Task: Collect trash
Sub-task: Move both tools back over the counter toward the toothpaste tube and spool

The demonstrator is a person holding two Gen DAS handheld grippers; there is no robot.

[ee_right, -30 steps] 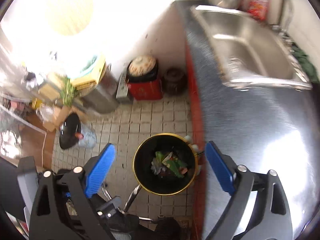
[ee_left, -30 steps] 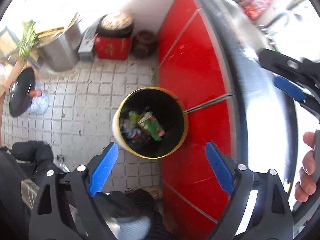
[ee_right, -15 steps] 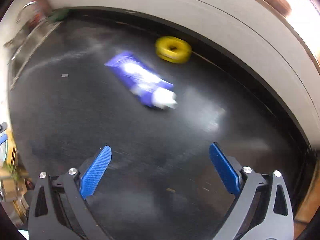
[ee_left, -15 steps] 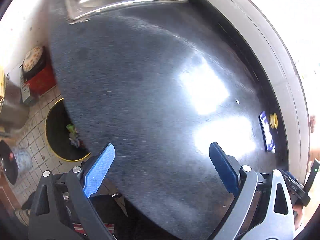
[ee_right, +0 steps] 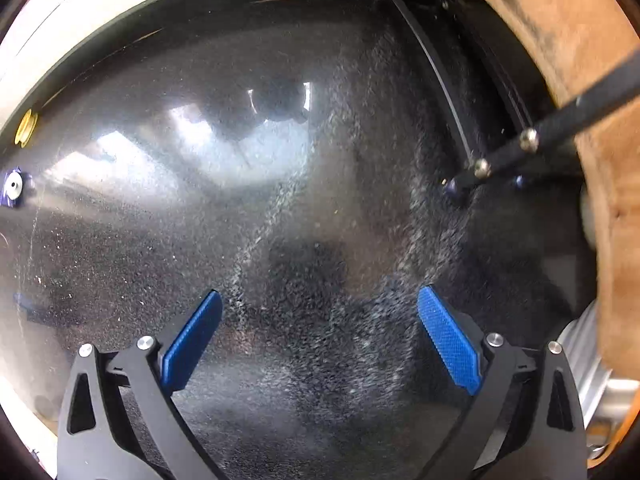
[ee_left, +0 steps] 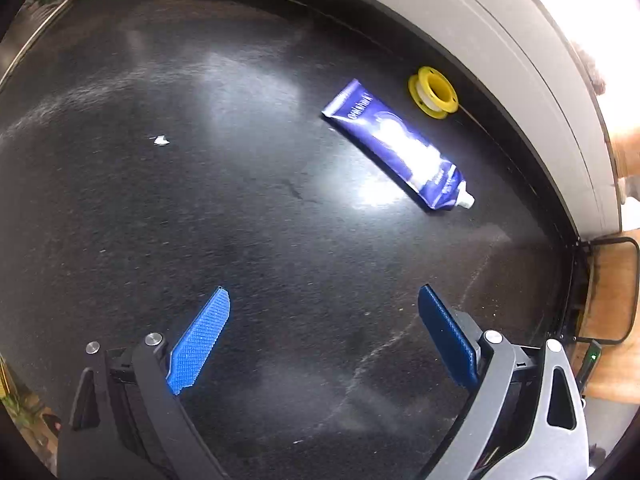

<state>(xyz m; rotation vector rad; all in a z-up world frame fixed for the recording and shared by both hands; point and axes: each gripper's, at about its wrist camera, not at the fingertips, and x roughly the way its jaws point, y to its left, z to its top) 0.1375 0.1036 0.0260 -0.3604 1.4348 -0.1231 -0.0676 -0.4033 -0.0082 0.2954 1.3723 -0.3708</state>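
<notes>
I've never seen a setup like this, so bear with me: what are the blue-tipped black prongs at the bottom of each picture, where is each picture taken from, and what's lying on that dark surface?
The prongs are two-finger grippers that a person holds, one in each hand. Each carries a fisheye camera looking forward along its fingers, so one picture comes from the left gripper and the other from the right gripper. Both stand open and hold nothing. Below them is a dark speckled countertop. In the left view a blue tube lies flat on it, a yellow spool sits just beyond the tube near the back edge, and a small white scrap lies apart to the left. The right view catches only the tube's cap end and the spool at its far left edge.
</notes>
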